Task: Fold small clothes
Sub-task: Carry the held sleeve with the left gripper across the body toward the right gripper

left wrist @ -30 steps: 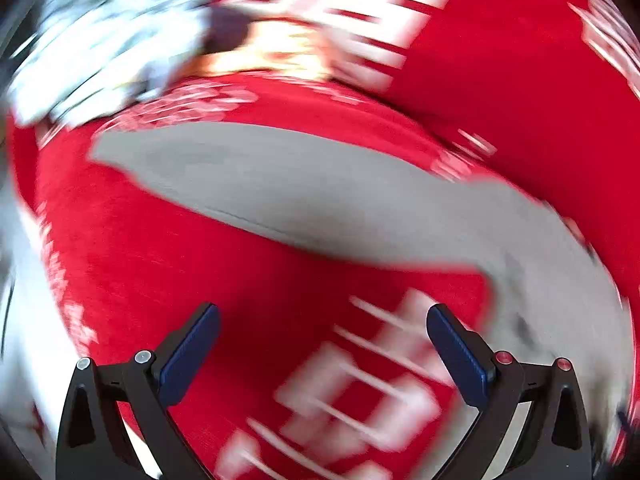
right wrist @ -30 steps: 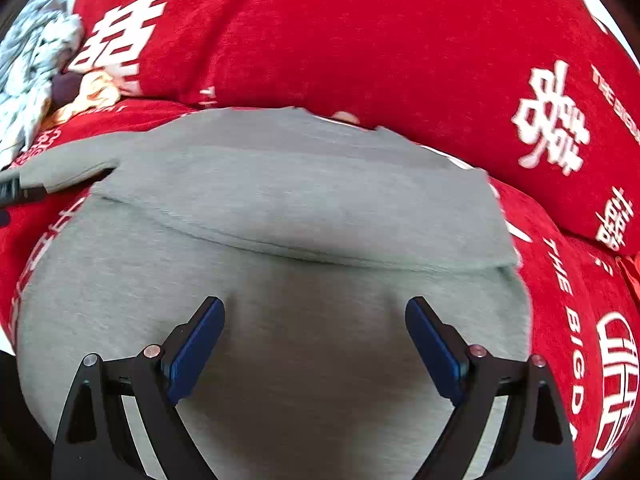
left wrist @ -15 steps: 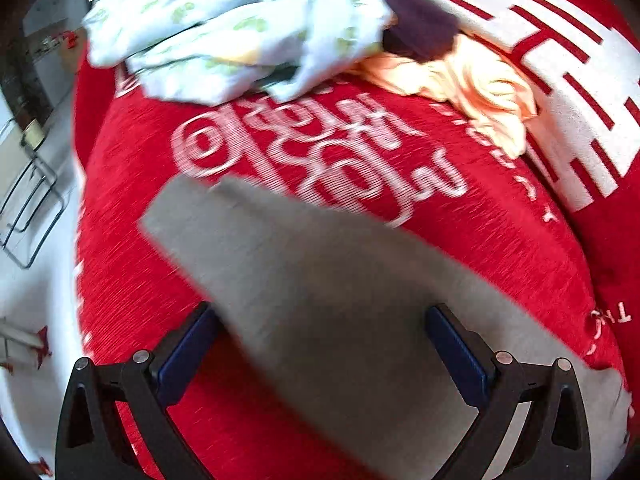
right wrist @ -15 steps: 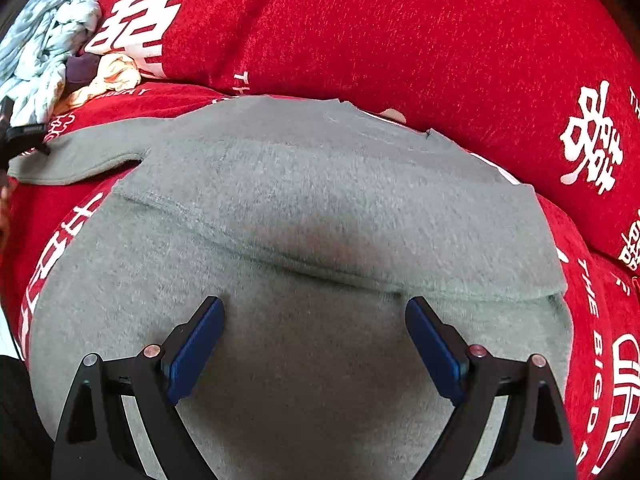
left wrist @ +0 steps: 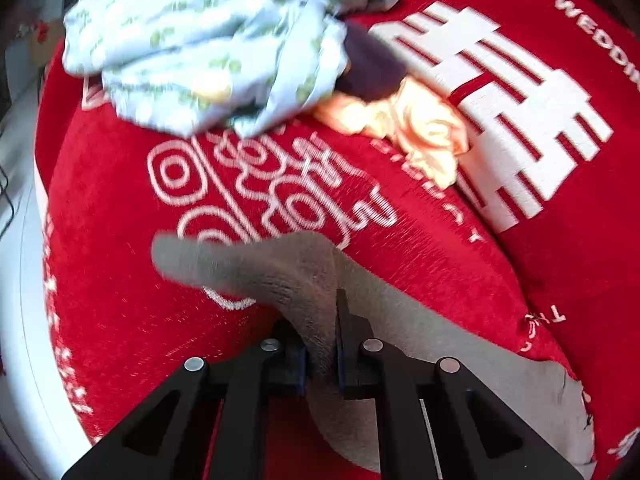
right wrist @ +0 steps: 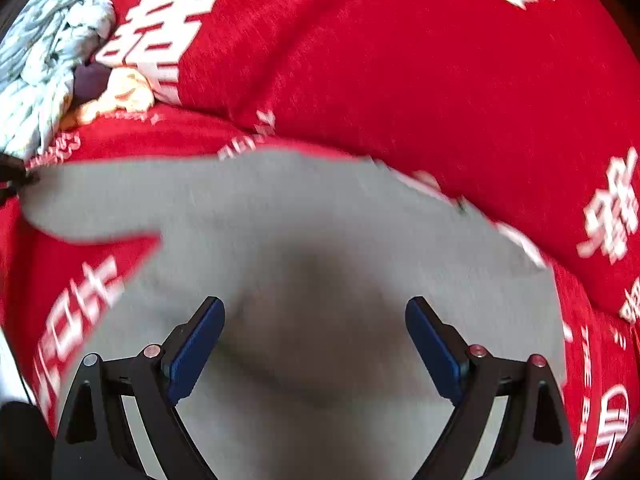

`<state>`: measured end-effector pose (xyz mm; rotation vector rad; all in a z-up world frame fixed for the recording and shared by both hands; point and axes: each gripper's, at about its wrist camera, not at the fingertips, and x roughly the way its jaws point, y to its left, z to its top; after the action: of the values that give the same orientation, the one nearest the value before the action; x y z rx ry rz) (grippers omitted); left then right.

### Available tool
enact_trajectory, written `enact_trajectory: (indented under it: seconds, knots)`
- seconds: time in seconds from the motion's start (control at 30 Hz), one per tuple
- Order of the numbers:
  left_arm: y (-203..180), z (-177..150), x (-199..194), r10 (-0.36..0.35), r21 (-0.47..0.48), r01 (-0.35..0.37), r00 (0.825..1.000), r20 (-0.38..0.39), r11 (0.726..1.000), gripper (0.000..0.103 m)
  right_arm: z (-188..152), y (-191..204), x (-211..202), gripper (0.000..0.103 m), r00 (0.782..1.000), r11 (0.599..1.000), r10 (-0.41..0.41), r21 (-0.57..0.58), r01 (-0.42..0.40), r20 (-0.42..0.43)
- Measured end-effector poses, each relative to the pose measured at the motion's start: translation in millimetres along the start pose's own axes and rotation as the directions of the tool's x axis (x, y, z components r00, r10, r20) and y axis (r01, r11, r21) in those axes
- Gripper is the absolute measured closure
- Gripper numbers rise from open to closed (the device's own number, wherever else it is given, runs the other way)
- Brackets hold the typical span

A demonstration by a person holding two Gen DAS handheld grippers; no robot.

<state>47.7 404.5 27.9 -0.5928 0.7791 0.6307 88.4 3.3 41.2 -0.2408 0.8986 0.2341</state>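
Left claw (left wrist: 321, 344), spread half a sec ago, now pinches grey top's (right wrist: 320, 280) sleeve (left wrist: 256, 268) near its end on red sofa cover (right wrist: 400, 80). Right claw (right wrist: 315, 338) spread above body, w/o contact. Prob. sleeve fold-in next.

surface: red sofa cover (left wrist: 460, 264) with white printed characters and lettering | back: red cushion (right wrist: 400, 80), same print, rising behind the seat | left edge: pale floor (left wrist: 16, 280) | light: bright, daylight-like
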Motion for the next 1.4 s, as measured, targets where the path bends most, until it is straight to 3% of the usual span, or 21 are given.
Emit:
enact_trajectory:
  seconds: [0.13,0.27,0.37,0.43,0.5,0.8,1.0,1.4]
  knots:
    - [-15.3,2.2,-19.9,0.032,0.075,-0.036,0.998,0.057,0.997,0.092,35.9,28.5,37.2,0.009,0.999,1.000,0.009,-0.018,-0.010,-0.030]
    - [-23.9,2.3,-29.0,0.046,0.114,-0.055,0.996,0.080,0.992,0.092,56.4,66.7,89.5,0.009,0.992,1.000,-0.005,-0.017,0.003,-0.123]
    - [-32.7,-0.6,-32.9,0.053,0.151,-0.065,0.995,0.084,0.986,0.092,53.1,97.2,112.4,0.010,0.975,0.995,0.075,-0.053,-0.088,-0.210]
    - [-39.2,-2.8,-36.5,0.051,0.169,-0.065,0.995,0.086,0.983,0.092,53.1,108.8,102.9,0.010,0.984,0.991,0.066,-0.102,-0.084,-0.167]
    - [-47.0,-5.2,-41.4,0.049,0.189,-0.065,0.995,0.091,0.980,0.092,52.8,109.4,87.4,0.010,0.986,0.986,0.109,-0.108,-0.123,-0.125]
    - [-110.9,-33.4,-61.1,-0.011,0.307,-0.007,0.998,0.057,0.952,0.092,25.9,9.3,31.8,0.010,0.996,0.999,0.033,0.014,-0.032,-0.077]
    - [-158.9,-56.7,-66.2,-0.003,0.384,-0.006,1.000,0.023,0.923,0.092,-2.0,-54.8,5.9,0.010,0.998,0.994,0.002,0.109,0.006,-0.067]
    - [-258.1,-122.0,-86.7,-0.008,0.547,0.003,1.000,0.008,0.837,0.092,-52.9,-123.5,-18.6,0.010,0.997,0.980,-0.025,0.198,0.038,-0.072]
